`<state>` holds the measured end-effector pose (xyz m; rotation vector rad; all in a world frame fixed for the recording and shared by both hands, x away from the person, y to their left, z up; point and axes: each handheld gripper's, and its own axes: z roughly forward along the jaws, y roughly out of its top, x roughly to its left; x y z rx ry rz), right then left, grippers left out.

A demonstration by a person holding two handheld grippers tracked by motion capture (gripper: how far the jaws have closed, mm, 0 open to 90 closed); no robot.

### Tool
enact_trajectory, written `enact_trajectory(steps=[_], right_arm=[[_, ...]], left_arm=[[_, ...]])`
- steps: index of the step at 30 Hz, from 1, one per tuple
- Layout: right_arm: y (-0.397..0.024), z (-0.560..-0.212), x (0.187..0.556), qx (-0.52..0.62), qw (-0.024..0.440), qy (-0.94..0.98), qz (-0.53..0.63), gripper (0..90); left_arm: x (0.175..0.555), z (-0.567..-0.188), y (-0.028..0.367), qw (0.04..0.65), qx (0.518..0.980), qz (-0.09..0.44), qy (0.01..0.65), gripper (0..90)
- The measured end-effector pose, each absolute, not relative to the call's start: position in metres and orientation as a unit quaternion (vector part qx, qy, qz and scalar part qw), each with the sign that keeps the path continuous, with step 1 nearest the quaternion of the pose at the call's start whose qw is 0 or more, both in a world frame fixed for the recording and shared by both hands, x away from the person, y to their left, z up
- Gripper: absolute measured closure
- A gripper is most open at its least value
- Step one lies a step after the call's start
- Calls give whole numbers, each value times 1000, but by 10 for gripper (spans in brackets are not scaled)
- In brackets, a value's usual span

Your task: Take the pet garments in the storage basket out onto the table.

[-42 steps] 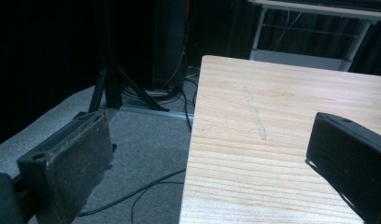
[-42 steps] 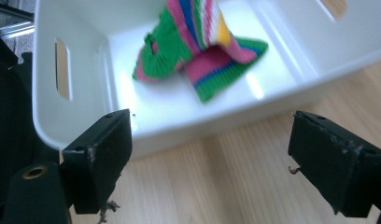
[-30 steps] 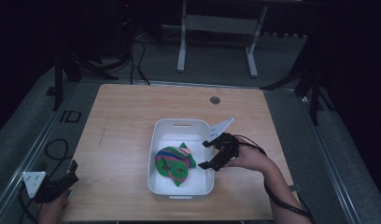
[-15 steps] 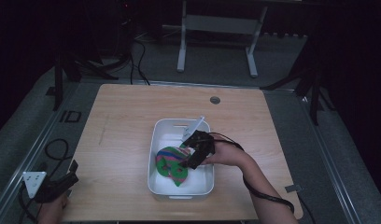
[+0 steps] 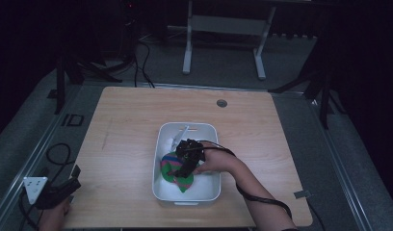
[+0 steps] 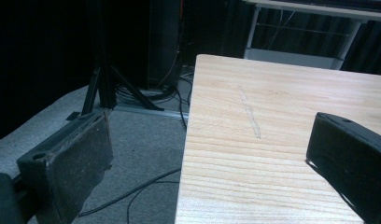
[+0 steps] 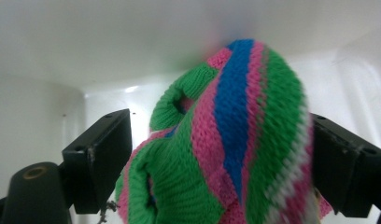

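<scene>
With its jaws spread either side of the striped knit cloth in the white bin, the right gripper seems about to grasp; closing comes next. The left gripper waits open off the table corner.

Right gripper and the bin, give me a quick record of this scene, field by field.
surface: wooden table
container: white bin
contents: striped knit cloth, green, pink and blue
right gripper: inside the bin, jaws open on either side of the cloth
left gripper: open, at the table's near left corner, holding nothing
</scene>
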<state>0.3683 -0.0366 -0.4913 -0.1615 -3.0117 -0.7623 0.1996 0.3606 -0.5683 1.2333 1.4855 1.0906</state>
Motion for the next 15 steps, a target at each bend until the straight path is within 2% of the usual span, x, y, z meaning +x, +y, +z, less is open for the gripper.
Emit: enact_trajectory(steps=[4,7,8,11,12,15], right_arm=[[-29,-501,367,-47,7,-973,-224,138],[-25,-507,365,-47,-10,-978,-203,196],[-24,-507,364,-43,-10,-979,-198,247],[-22,-506,362,-33,-25,-981,-187,550],[-23,-505,362,-36,-27,-981,-188,626],[-26,-498,361,-34,-27,-981,-188,684]], left_arm=[[200,-568,361,446,498,440,599,10],[200,-568,361,445,500,439,599,10],[200,-568,361,445,499,439,600,9],[200,-568,361,446,499,439,600,9],[200,-568,361,446,499,438,600,9],[200,-568,361,446,499,438,600,9]])
